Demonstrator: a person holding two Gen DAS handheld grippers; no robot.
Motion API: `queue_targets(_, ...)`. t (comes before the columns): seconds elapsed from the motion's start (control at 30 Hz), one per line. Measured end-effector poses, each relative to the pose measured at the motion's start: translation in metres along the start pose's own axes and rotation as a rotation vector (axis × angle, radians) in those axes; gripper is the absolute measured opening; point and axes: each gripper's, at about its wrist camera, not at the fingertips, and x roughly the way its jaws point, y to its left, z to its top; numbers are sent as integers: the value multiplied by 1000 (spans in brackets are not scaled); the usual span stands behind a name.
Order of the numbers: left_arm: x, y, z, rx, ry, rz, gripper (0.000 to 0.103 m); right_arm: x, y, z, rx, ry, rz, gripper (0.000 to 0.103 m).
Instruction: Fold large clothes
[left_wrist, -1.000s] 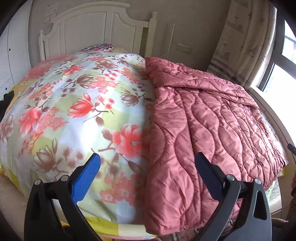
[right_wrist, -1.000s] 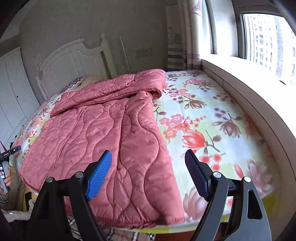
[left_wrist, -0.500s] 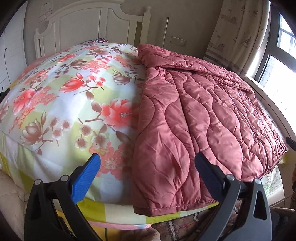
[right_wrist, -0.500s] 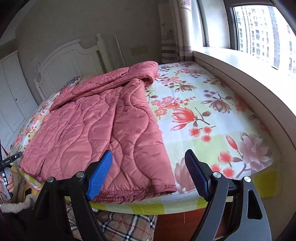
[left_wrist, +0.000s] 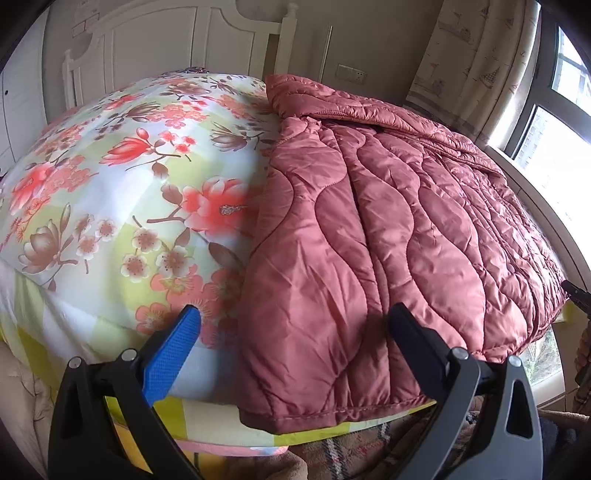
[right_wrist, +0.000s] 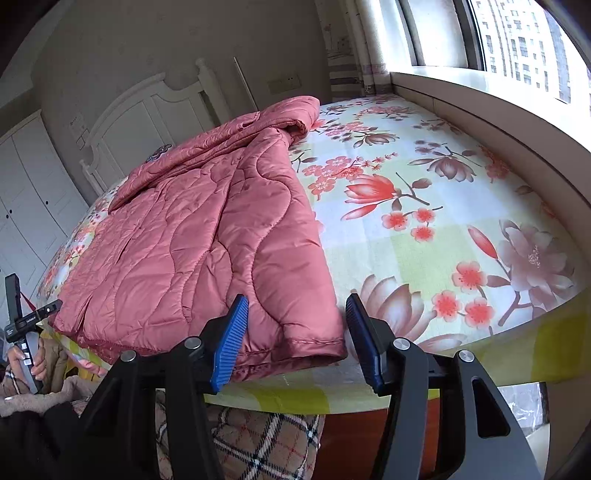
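A quilted pink coat (left_wrist: 388, 229) lies spread flat on the floral bedsheet (right_wrist: 424, 229), collar toward the white headboard (left_wrist: 155, 40), its hem hanging just over the foot edge of the bed; since a second ago both grippers have sunk toward that hem, so the bottom corners of the coat, small in the earlier views, now fill the lower frame.

The right gripper (right_wrist: 295, 332) has narrowed markedly from its wide stance of a moment back and its jaws are closing now; the coat's window-side bottom corner sits between the blue pads, though the pads do not yet look pressed onto the fabric, so nothing is gripped there so far. The left gripper (left_wrist: 295, 332) remains spread as wide as before, the other bottom corner of the coat lying between and beyond its fingers, untouched; it holds nothing.

To an onlooker this reads as the opening of the fold: a two-handed pinch of the hem corners, the right hand leading, with the lift toward the collar likely next; the left must still close before the coat can be raised evenly, or the slick padded fabric may slide to one side.

Round about: a curtain (left_wrist: 469, 62) beside the bright window (right_wrist: 517, 37); a plaid blanket (right_wrist: 258, 439) below the mattress edge; the person's left hand (right_wrist: 22, 365) on its handle at the far corner.
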Motion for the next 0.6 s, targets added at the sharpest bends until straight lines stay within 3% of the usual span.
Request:
queue_targets(0.2, -3, -8, -6, 31, 4, 0, 101, -2, 25, -16, -129, -4, 45, 50)
queue_targets(0.43, -7, 8, -2, -52, -12, -36, 101, -2, 3, -9, 14, -25, 70, 51)
queue_targets(0.6, -5, -10, -5, 6, 10, -83, 100, 1, 13, -9, -32, -9, 78, 49)
